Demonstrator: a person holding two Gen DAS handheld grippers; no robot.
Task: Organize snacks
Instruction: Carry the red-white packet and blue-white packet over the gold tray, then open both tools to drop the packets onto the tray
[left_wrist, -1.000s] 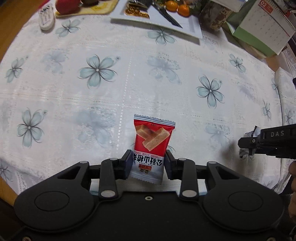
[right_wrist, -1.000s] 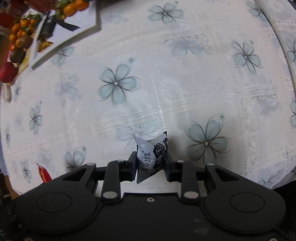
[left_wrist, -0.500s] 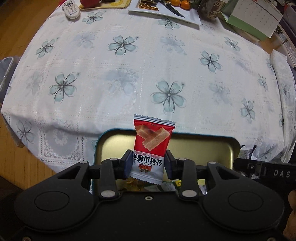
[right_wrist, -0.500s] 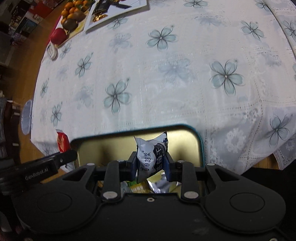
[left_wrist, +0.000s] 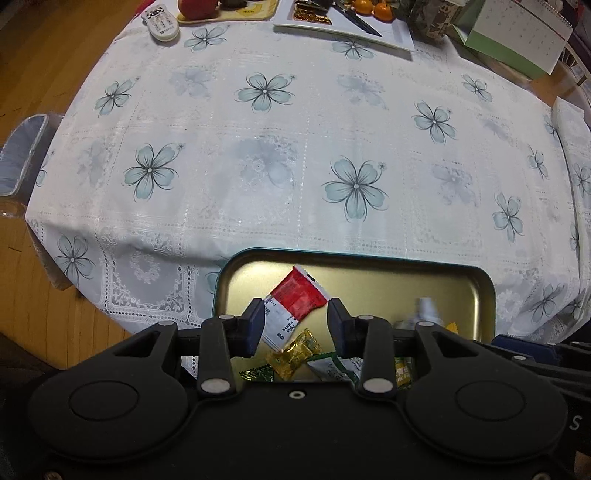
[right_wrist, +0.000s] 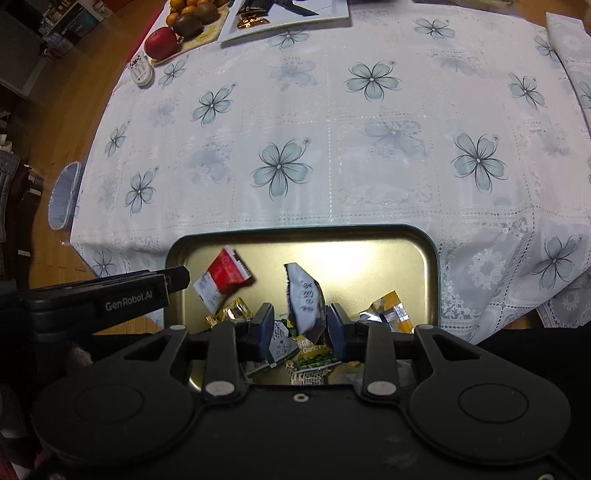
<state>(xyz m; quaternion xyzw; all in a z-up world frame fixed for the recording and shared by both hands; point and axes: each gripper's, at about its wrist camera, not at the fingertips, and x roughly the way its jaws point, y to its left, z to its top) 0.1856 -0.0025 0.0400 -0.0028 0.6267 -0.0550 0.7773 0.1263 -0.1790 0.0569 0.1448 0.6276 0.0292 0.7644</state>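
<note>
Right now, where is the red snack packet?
In both wrist views the red snack packet is tilted in the left part of the gold tin, loose between the left gripper's open jaws, above the yellow candy.

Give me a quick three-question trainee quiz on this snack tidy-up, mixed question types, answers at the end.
1. True or false: the left gripper clamps the red-and-white snack packet.
2. Where do both wrist views show loose snacks? A) gold metal tray B) white rectangular plate C) wooden floor
3. What pattern is on the white lace tablecloth?

Key: 1 false, it has opened and the packet tumbles free. 2 A. 3 blue flowers.
</note>
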